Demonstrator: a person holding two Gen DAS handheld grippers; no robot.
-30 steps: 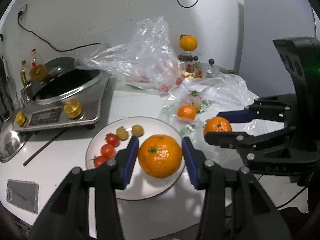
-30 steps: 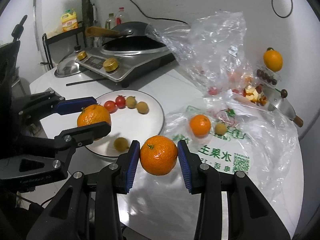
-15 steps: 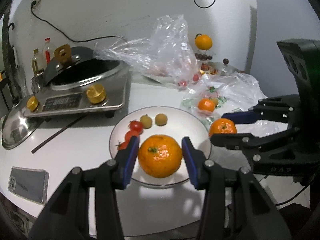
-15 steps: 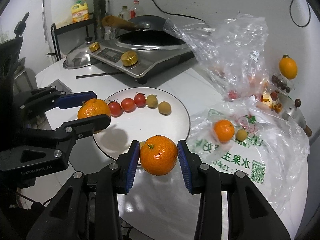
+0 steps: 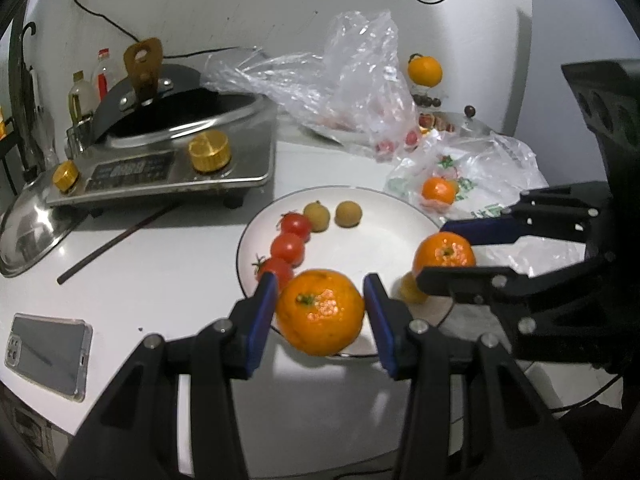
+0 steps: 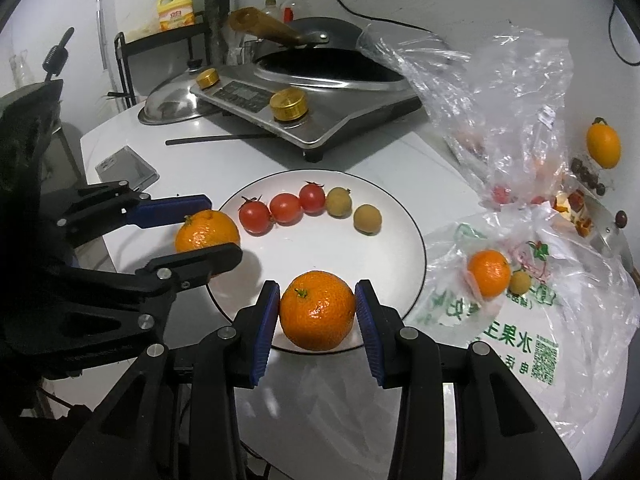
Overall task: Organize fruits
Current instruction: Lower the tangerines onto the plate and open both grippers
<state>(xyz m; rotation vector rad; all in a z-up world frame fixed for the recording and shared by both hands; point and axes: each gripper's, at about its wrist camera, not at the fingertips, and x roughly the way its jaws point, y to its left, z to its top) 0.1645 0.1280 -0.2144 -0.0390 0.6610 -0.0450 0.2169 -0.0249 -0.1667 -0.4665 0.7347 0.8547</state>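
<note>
two oranges are up in the air right now, one per hand. the left tongs [image 5: 320, 312] are clenched on a large orange [image 5: 320, 312] at the near rim of the white plate [image 5: 384, 236], and the right tongs [image 6: 317, 311] grip a second orange [image 6: 317, 311] above the plate's near edge on the other side.

on the plate: three cherry tomatoes [image 6: 283, 208] in a touching row, then two small brownish-yellow round fruits [image 6: 352, 210] beside them, and one more small yellow fruit [image 5: 412, 290] near the rim, half hidden under the right tongs in the left view.

the printed plastic bag [image 6: 528, 300] lies open on the white surface [image 5: 160, 272] beside the plate, with a small orange [image 6: 489, 272] and a small yellow fruit touching it. the clear bag [image 5: 360, 80] behind holds red fruit, blurred.

compared with a second ago, both tongs have drifted in over the plate and lower; the plate fills more of each view, and both grips are unchanged.
</note>
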